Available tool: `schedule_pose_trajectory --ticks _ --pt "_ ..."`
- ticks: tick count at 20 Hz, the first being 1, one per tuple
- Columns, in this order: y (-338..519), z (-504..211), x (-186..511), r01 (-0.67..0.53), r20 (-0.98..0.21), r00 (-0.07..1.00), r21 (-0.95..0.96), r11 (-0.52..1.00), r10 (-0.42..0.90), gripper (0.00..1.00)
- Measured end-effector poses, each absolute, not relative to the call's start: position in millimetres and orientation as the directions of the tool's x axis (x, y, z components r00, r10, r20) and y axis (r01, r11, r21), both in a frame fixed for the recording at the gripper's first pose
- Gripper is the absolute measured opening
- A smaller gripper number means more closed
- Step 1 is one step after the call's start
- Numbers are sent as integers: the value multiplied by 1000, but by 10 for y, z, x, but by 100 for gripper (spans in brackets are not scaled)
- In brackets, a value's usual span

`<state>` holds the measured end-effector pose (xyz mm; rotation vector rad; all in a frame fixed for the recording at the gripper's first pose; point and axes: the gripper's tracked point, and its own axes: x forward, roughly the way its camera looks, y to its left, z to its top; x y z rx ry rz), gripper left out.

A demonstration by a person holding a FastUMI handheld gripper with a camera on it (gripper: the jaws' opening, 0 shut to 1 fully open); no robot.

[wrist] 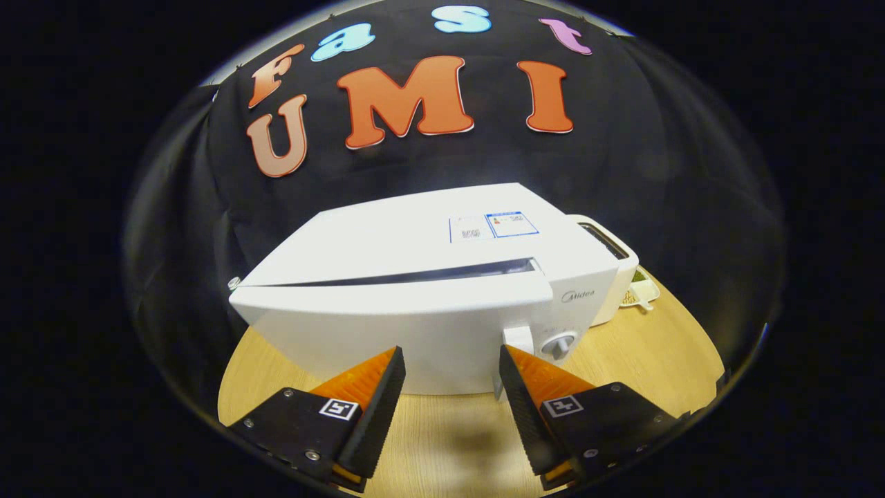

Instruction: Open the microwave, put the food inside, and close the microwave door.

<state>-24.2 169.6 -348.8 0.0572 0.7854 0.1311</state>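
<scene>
Claw point(452, 360) wide apart, holding nothing; white microwave point(429, 297) just ahead on table point(442, 429), door handle point(515, 346) by right finger.

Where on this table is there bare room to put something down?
Bare wood lies on the table between the open gripper fingers, before the microwave, and right of its dial. Crowded: behind the microwave's right end, by the toaster and food tray.

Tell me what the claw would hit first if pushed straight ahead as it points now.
Most likely the microwave door front: the open claw faces it, handle by one fingertip; depth is hard to judge.
</scene>
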Motion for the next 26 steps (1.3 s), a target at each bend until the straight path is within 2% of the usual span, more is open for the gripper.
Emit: schedule_pose_trajectory --ticks 5,7,8,9,10,14,18,21,26 --pt "1761 -3740 -279 -122 -744 651 88 989 147 78" --pt "1766 -3721 -210 -94 -734 661 124 988 155 75" --pt "1768 -3696 -130 -106 -710 685 124 987 163 74" --pt "1743 -3690 -198 -112 -726 666 126 986 169 76" --pt "1758 -3737 -137 -117 -720 673 122 986 169 72" --pt "1725 -3622 -129 -120 -707 687 116 986 167 73" --pt "1636 -3067 -65 -185 -613 769 54 981 179 76" --pt "1573 -2425 19 -227 -506 837 20 974 206 86" --pt "1464 -1294 163 -262 -316 916 -2 965 248 94"
